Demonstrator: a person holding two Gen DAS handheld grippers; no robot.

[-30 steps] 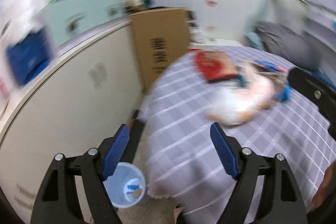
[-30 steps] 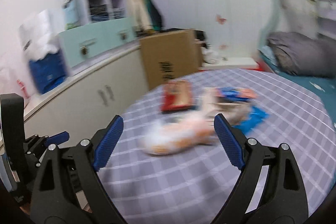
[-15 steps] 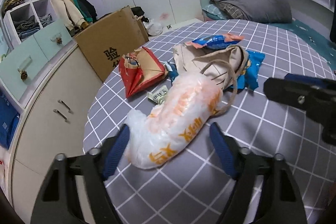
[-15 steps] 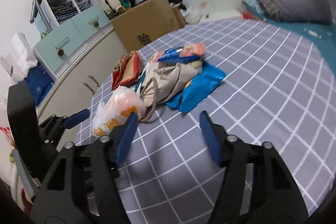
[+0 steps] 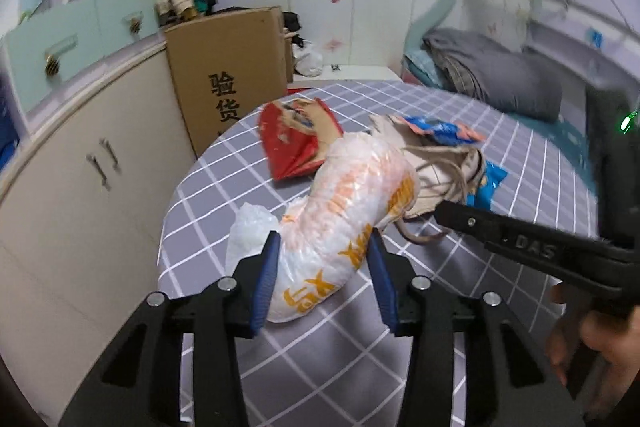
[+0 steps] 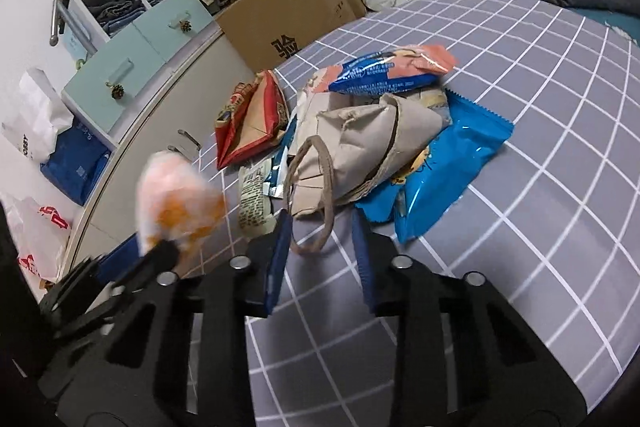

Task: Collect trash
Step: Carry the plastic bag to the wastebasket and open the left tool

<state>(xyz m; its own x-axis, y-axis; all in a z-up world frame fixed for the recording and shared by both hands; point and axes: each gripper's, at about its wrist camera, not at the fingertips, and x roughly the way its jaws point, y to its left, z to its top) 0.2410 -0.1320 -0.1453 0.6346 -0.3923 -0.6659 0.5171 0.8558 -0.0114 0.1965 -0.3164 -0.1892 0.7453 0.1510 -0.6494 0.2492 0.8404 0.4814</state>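
1. Two hand-held tools work over a grey checked table (image 6: 560,99) strewn with trash; half a second ago both stood wide apart, and both have since narrowed.
2. Left tool (image 5: 324,275): its blue pads now press both sides of the white-and-orange plastic bag (image 5: 352,203), clamped on its lower end. Earlier the pads only flanked the bag without touching it.
3. From the right wrist view the bag (image 6: 176,195) appears blurred and raised at the left edge, above the left tool's dark arm; earlier it lay flat on the table beside the pile.
4. Right tool (image 6: 320,239): its fingers have drawn closer than half a second ago but remain parted, holding nothing. The looped handle of the beige paper bag (image 6: 360,143) lies on the table between their tips.
5. Remaining pile: a red wrapper (image 6: 248,119) sits at the left, a blue-and-orange snack packet (image 6: 384,71) rests on top of the paper bag, and a bright blue wrapper (image 6: 448,163) spreads beneath it to the right. A small white printed packet (image 6: 254,203) lies just left of the handle.
6. Backdrop: a cardboard box (image 5: 228,71) stands against the cream cabinet (image 5: 80,195), beyond the table's far edge.
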